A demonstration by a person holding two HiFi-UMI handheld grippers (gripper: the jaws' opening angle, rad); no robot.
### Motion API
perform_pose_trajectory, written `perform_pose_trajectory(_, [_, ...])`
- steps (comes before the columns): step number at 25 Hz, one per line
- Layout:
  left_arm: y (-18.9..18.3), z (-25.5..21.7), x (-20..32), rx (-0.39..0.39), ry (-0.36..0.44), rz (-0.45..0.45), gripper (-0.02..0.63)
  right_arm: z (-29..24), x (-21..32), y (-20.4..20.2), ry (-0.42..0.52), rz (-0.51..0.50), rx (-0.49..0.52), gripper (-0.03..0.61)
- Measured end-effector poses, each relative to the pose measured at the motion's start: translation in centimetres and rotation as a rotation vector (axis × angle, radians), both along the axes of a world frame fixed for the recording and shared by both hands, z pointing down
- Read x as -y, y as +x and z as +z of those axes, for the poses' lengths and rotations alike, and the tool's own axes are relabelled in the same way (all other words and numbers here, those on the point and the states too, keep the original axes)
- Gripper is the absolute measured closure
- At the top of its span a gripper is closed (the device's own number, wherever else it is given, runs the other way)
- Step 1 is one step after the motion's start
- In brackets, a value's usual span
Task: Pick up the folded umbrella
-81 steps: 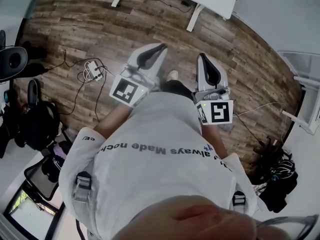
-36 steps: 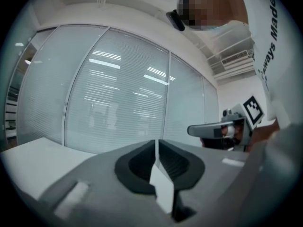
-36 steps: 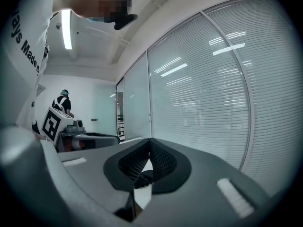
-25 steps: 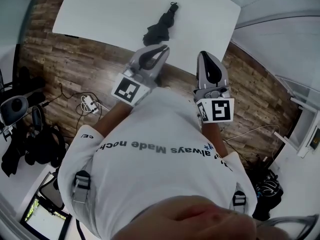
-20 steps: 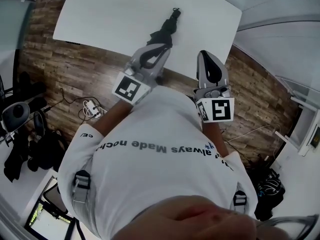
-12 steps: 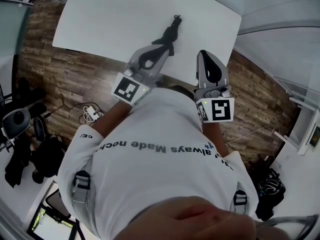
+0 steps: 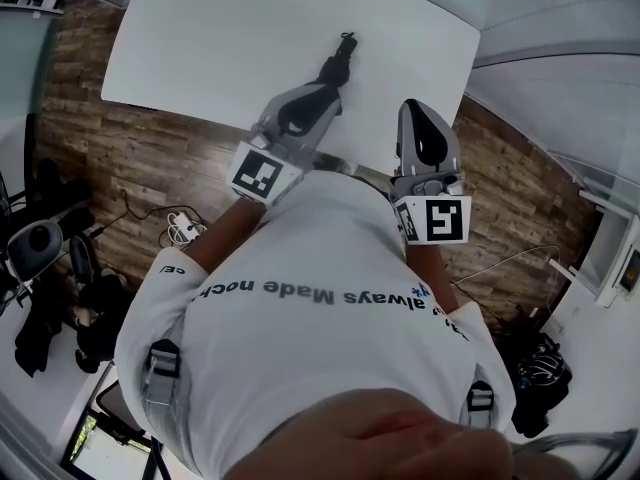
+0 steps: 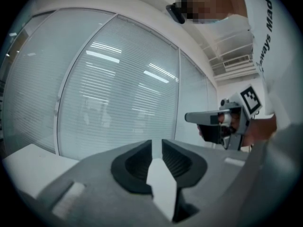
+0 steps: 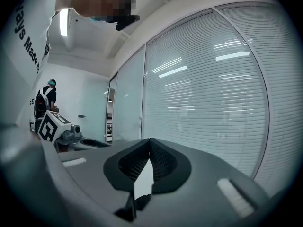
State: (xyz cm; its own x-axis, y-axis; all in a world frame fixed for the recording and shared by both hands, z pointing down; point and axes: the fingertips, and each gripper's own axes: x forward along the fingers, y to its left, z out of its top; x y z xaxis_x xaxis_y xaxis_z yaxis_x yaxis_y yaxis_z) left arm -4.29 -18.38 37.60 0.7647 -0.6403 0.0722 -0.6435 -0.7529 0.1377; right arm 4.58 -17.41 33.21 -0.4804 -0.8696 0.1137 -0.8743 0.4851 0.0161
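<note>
The black folded umbrella (image 7: 335, 63) lies on the white table (image 7: 200, 38), strap end pointing away from me. In the head view my left gripper (image 7: 325, 90) is held level over the table's near edge and hides the umbrella's near end. Its jaws are opening, with a narrow gap at the tips and nothing between them, as the left gripper view (image 8: 157, 142) shows. My right gripper (image 7: 413, 106) hovers at the table's edge to the right of the umbrella; it is shut and empty (image 9: 150, 141). Neither gripper view shows the umbrella.
Both gripper views face a glass wall with blinds (image 8: 118, 103). Wooden floor (image 7: 140, 158) lies before the table, with cables and a power strip (image 7: 180, 230) at left. Black bags (image 7: 50, 308) sit far left, dark gear (image 7: 540, 368) at right. Another person (image 9: 45, 98) stands far off.
I have come up to the table: it and the umbrella have slid closer in the head view. The left gripper's tip, short of the umbrella a second ago, now overlaps its near end.
</note>
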Motion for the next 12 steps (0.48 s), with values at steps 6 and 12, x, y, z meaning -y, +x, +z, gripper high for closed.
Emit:
perform_pose_trajectory(6, [1.7, 4.3, 1.7, 0.085, -0.065, 0.003, 0.518, 0.5, 0.7, 2.5, -0.011, 0.019, 0.006, 0.577])
perform_pose_trajectory(12, [1.9, 12.5, 2.8, 0.251, -0.192, -0.025, 0.422, 1.0, 0.8, 3.8, -0.022, 0.021, 0.005, 0.577])
